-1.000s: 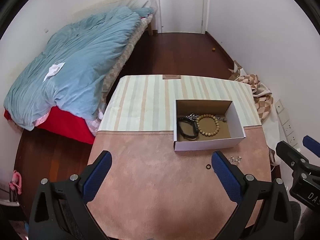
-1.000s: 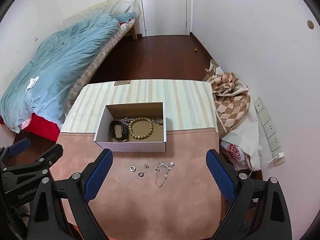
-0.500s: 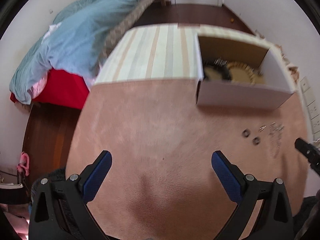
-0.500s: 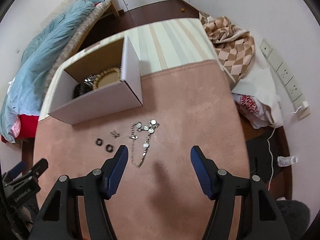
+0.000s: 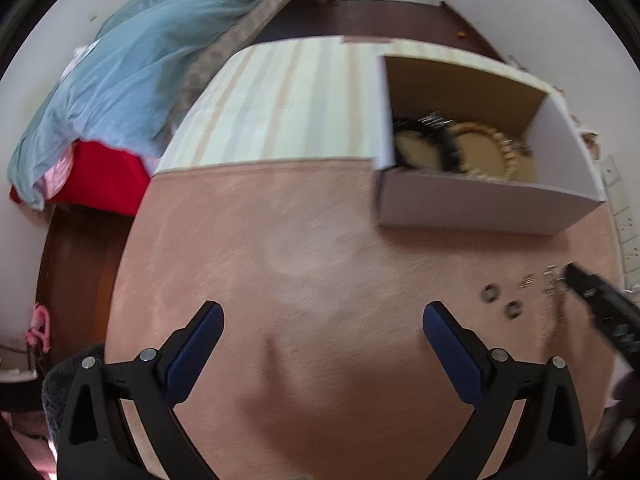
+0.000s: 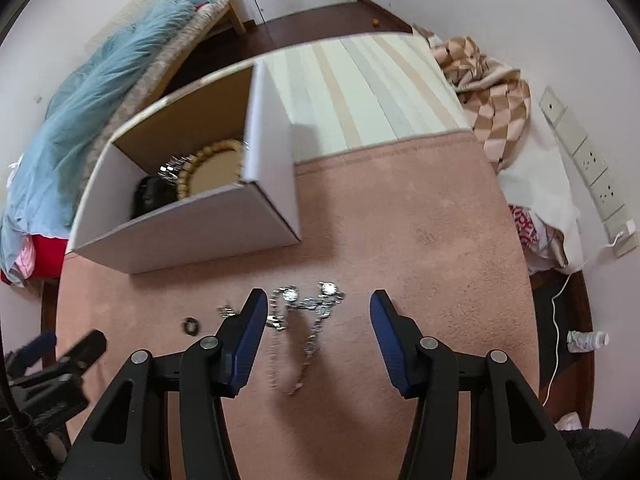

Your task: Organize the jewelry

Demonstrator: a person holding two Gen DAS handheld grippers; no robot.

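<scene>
Pink cloth [image 6: 400, 220] covered the near part of the table, and a bed [image 6: 100, 92] stood at the far left. On the cloth, the white box [image 6: 192, 236] held a bead bracelet [image 6: 212, 168] and a black band [image 6: 150, 196]. Near its front lay a small ring [image 6: 191, 326], then a silver chain [image 6: 308, 320]. The right gripper [image 6: 318, 326] hovered over the chain with fingers spread, holding nothing. The left gripper [image 5: 322, 336] was also spread wide and empty above bare cloth, left of two rings [image 5: 502, 300].
</scene>
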